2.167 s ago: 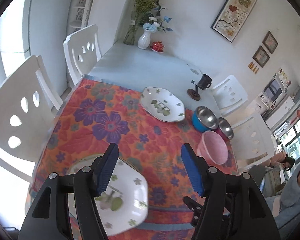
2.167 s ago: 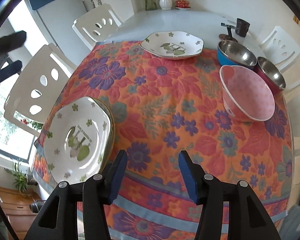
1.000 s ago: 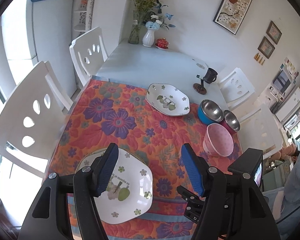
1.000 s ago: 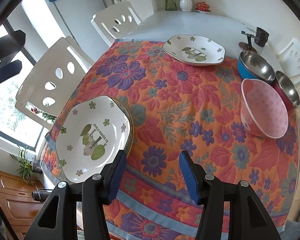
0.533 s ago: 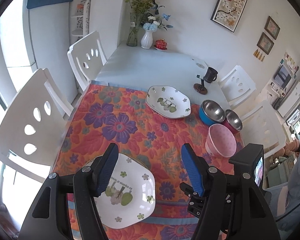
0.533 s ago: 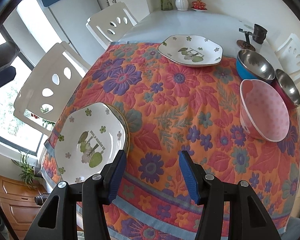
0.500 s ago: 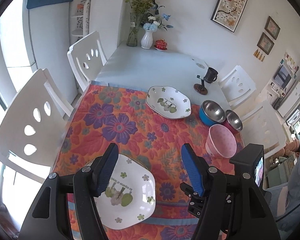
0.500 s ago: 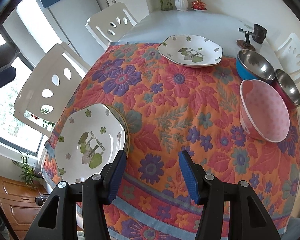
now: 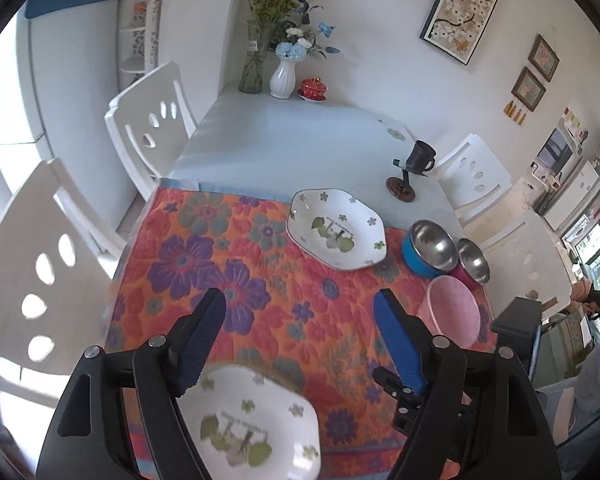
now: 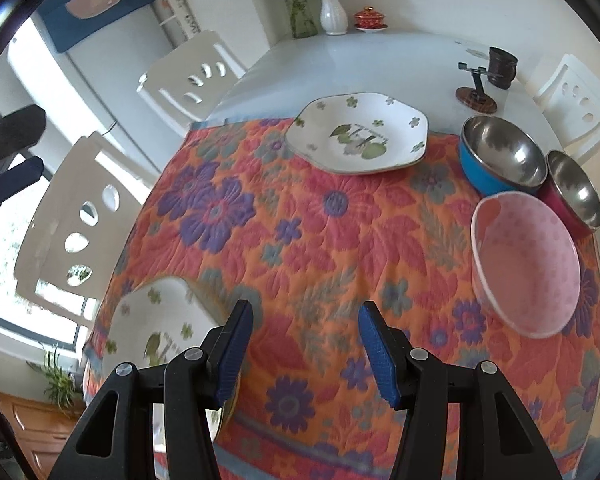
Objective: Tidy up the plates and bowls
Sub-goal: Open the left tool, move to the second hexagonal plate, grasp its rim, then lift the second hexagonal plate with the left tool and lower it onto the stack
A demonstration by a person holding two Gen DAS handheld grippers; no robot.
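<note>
A white floral plate [image 9: 252,420] lies near the cloth's front left edge, also in the right wrist view [image 10: 156,332]. A second white floral plate [image 9: 336,234] [image 10: 360,132] sits at the cloth's far side. A pink bowl [image 9: 454,316] [image 10: 524,264], a blue steel bowl [image 9: 430,244] [image 10: 500,156] and a red steel bowl [image 9: 474,266] [image 10: 574,192] group at the right. My left gripper [image 9: 298,320] is open and empty above the near plate. My right gripper [image 10: 306,332] is open and empty above the cloth.
A floral cloth [image 9: 220,248] covers the near half of the white table [image 9: 292,140]. A dark cup on a stand [image 9: 416,164], a white vase [image 9: 282,76] and a red lidded dish [image 9: 312,88] stand at the back. White chairs [image 9: 148,120] flank both sides.
Both grippers have moved forward and lower toward the table; the plates and bowls look larger. Both stay open and empty. No dish has moved.
</note>
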